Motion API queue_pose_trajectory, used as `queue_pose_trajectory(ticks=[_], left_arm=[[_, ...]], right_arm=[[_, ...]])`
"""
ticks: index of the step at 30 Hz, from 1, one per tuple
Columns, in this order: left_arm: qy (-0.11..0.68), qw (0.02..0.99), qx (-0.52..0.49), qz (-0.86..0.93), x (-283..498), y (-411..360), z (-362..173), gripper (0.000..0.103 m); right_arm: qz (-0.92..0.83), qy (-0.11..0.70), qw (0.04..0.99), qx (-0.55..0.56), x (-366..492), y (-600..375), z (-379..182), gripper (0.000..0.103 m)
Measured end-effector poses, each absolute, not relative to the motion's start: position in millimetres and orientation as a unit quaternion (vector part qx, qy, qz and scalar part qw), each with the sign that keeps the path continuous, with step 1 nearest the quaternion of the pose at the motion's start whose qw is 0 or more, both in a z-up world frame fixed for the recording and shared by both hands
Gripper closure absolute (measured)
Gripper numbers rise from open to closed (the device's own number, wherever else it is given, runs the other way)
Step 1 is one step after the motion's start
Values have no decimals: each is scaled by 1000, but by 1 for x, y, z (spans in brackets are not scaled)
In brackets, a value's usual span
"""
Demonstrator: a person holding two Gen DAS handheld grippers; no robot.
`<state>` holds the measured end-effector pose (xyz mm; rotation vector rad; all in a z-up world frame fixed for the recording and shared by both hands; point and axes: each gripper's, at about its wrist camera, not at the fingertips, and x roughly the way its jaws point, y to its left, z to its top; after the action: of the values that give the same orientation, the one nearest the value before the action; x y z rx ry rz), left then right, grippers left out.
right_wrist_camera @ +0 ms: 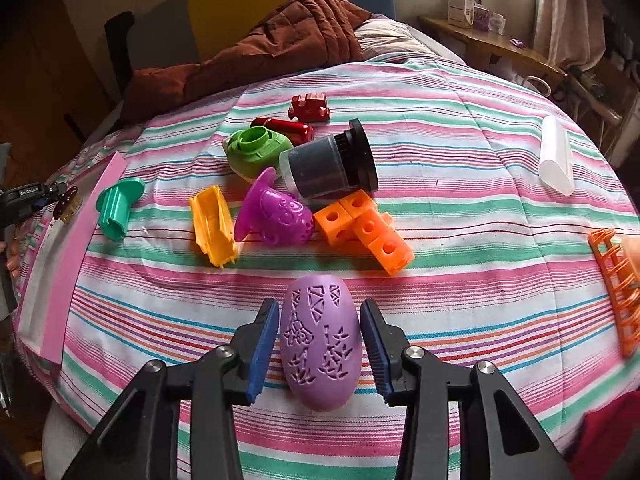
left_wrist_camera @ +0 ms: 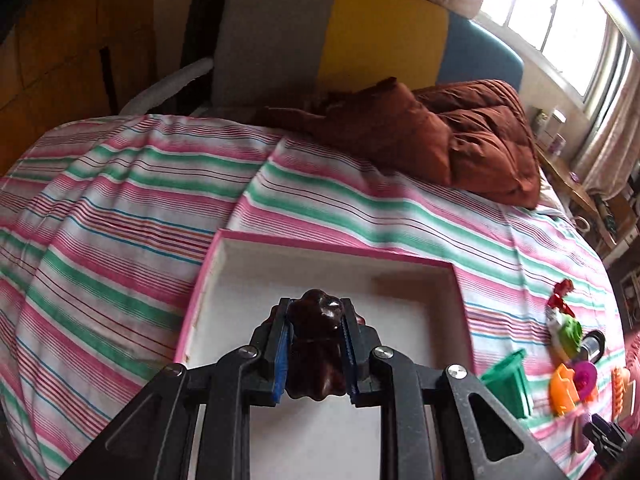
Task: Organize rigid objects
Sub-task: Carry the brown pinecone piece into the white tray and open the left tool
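Note:
My left gripper (left_wrist_camera: 315, 312) is shut on a dark brown glossy figurine (left_wrist_camera: 317, 354) and holds it above a white box with a pink rim (left_wrist_camera: 320, 245) on the striped bed. In the right wrist view the left gripper (right_wrist_camera: 60, 196) shows at the far left over the box's pink edge (right_wrist_camera: 76, 248). My right gripper (right_wrist_camera: 320, 312) is open, with a purple carved egg (right_wrist_camera: 320, 344) lying on the bed between its fingers, a small gap on each side.
Loose toys lie on the striped bedspread (right_wrist_camera: 480, 240): a teal piece (right_wrist_camera: 116, 208), a yellow piece (right_wrist_camera: 212, 226), a purple cup (right_wrist_camera: 276, 214), orange cubes (right_wrist_camera: 364, 228), a green toy (right_wrist_camera: 252, 148), a dark jar (right_wrist_camera: 332, 164), red pieces (right_wrist_camera: 310, 108), a white tube (right_wrist_camera: 554, 156), an orange rack (right_wrist_camera: 616, 288). A brown quilt (left_wrist_camera: 460, 136) lies behind.

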<state>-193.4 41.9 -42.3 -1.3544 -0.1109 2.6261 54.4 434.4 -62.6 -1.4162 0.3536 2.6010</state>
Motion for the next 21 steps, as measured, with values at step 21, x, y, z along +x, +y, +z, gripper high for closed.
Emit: queue_pose_trajectory(ticks=[21], left_arm=[[-111, 51, -428, 896, -167, 5, -16, 64]], right_arm=[[874, 118, 38, -469, 54, 416, -64, 59]])
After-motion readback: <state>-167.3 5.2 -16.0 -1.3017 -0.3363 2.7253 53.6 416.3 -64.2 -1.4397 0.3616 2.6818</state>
